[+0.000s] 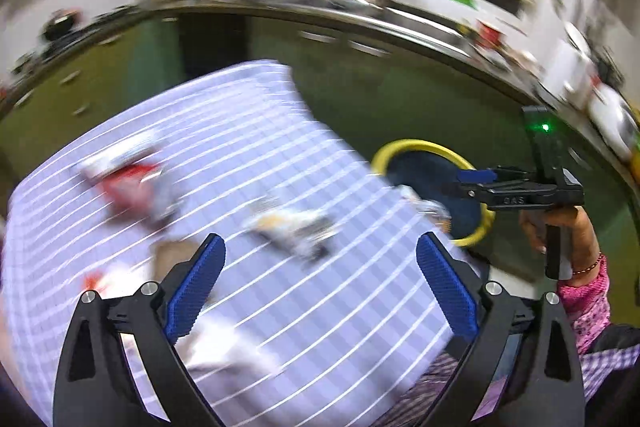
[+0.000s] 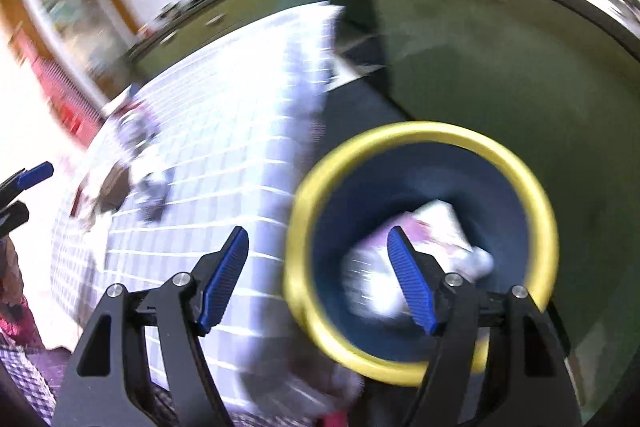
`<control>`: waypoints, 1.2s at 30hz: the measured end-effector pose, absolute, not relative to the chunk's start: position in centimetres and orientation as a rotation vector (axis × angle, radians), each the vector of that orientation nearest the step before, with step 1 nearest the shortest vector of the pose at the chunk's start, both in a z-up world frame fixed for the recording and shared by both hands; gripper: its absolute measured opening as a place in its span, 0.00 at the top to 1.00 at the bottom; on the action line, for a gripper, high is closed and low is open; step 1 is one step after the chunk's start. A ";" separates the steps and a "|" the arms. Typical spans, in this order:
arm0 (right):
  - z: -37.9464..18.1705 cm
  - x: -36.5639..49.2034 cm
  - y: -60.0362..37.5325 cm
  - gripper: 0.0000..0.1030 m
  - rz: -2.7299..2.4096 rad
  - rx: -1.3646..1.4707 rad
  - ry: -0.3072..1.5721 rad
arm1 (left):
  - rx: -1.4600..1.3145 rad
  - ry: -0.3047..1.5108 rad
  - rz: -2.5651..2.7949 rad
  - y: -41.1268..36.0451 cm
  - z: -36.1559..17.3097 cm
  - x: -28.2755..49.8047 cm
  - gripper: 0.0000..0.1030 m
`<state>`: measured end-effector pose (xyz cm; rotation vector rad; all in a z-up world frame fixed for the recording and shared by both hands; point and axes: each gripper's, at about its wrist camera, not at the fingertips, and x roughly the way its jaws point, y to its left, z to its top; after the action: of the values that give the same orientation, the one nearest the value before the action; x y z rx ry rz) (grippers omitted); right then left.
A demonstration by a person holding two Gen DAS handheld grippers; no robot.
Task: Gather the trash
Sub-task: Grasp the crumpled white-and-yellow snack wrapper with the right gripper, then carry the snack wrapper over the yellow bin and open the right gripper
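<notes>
Yellow-rimmed bin (image 2: 420,135) opens straight up beneath my right claw (image 2: 320,277), crumpled wrappers (image 2: 436,223) inside. Both my claws are spread, empty; the left claw (image 1: 320,287) hovers over the checked tabletop (image 1: 248,131), where a blurred wrapper (image 1: 296,227) lies slantwise.

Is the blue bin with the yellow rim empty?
No, the bin already has crumpled white trash lying in its bottom, seen from the right wrist view.
</notes>
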<state>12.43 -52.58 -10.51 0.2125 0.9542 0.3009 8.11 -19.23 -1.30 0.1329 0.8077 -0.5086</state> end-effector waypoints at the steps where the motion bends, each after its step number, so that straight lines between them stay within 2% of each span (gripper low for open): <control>1: -10.3 13.2 -50.6 0.34 0.342 0.184 0.963 | 0.115 0.791 -0.470 -17.2 -1.3 7.7 0.07; 9: -9.5 17.0 -39.2 0.34 0.548 0.069 1.011 | 0.077 0.684 -0.249 -7.2 -2.6 4.4 0.05; 18: -11.2 20.9 -33.2 0.34 0.564 0.023 1.093 | 0.027 0.685 -0.265 -5.6 -3.7 3.6 0.05; 22: -11.6 21.1 -32.2 0.44 0.538 -0.023 1.100 | 0.014 0.690 -0.275 -6.0 -4.4 3.8 0.05; 24: -11.7 21.2 -32.0 0.45 0.535 -0.022 1.105 | 0.010 0.698 -0.280 -6.0 -4.7 4.0 0.05; 26: -11.8 21.3 -32.0 0.51 0.522 -0.027 1.103 | 0.006 0.705 -0.285 -6.1 -5.1 4.1 0.05; 27: -11.8 21.4 -32.0 0.59 0.511 -0.034 1.101 | 0.007 0.706 -0.285 -6.1 -5.1 4.1 0.05; 36: -10.9 20.1 -32.3 0.61 0.523 -0.022 1.057 | 0.015 0.704 -0.289 -6.5 -5.3 4.0 0.05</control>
<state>20.09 -32.32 -10.88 -0.0223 1.0571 0.5229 4.04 -6.54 -5.29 0.0155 0.7042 -0.2886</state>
